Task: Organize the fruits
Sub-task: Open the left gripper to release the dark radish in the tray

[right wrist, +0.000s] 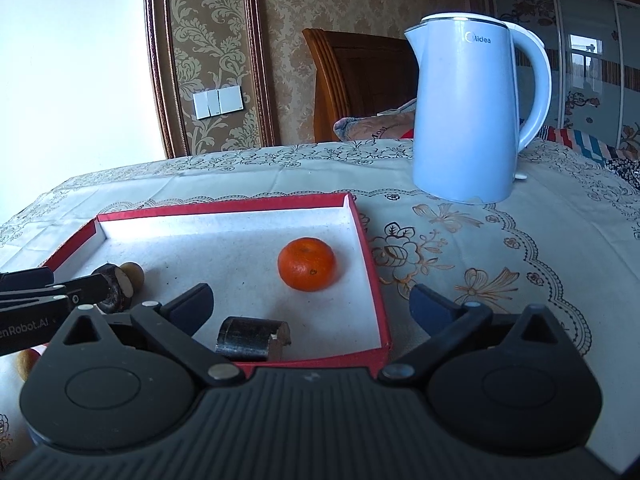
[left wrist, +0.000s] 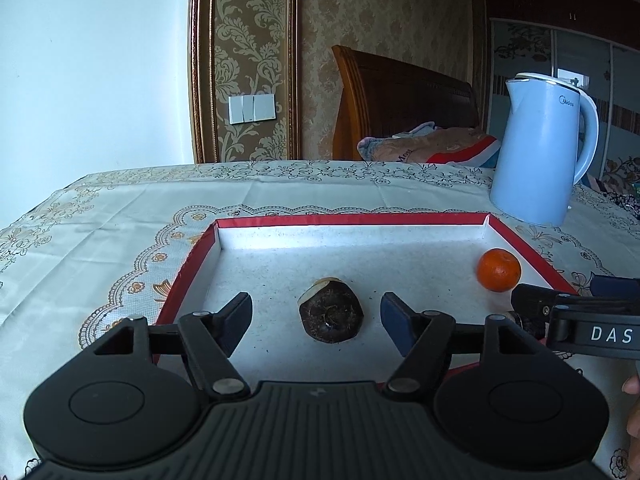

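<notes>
A shallow red box (left wrist: 352, 219) with a white floor lies on the tablecloth. On its floor, a dark brown stubby piece (left wrist: 331, 312) with a pale bit behind it lies between the fingers of my left gripper (left wrist: 316, 316). That gripper is open, with a gap on each side of the piece. An orange mandarin (left wrist: 499, 270) rests near the box's right wall. In the right wrist view my right gripper (right wrist: 312, 300) is wide open over the box's near right corner (right wrist: 380, 354). A second dark cylinder piece (right wrist: 252, 338) lies low between its fingers, untouched. The mandarin (right wrist: 307, 264) sits just beyond.
A light blue electric kettle (right wrist: 468, 120) stands on the table behind the box's right side. A yellowish fruit (right wrist: 26, 362) peeks out left of the box, outside it. Patterned tablecloth (right wrist: 500, 248) stretches to the right; a bed headboard and wall lie past the table.
</notes>
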Demonstrator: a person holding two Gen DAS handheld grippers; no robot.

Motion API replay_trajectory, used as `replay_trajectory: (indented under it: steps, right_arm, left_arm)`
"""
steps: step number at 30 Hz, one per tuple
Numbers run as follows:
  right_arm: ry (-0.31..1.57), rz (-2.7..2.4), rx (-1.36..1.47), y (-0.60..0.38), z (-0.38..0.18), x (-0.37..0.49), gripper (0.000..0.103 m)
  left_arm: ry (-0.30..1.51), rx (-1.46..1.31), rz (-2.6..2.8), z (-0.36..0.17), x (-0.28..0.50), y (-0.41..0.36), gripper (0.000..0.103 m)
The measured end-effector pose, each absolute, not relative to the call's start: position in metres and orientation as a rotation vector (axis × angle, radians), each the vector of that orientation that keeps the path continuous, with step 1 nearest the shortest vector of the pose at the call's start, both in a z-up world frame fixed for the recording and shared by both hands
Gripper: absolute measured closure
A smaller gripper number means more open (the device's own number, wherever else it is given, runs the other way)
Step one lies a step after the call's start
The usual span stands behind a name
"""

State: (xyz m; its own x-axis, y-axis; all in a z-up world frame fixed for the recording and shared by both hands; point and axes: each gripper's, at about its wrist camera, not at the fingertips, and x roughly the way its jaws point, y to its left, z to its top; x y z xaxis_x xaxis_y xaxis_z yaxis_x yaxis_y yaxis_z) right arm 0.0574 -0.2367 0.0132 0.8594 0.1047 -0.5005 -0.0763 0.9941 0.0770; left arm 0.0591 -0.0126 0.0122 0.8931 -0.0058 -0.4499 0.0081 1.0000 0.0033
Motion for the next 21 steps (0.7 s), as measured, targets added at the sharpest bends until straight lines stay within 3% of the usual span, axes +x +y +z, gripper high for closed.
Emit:
replay_trajectory:
  steps: [17, 21]
  right_arm:
    - [0.497, 0.102, 0.072, -0.241, 0.016, 0.037, 0.0]
    - [0.487, 0.103, 0.079, -0.244, 0.017, 0.031, 0.0]
  left_arm:
    - [0.441, -0.016, -0.018, 0.012, 0.032, -0.003, 0.032]
    - [0.43, -0.007, -0.021, 0.012, 0.026, -0.004, 0.027]
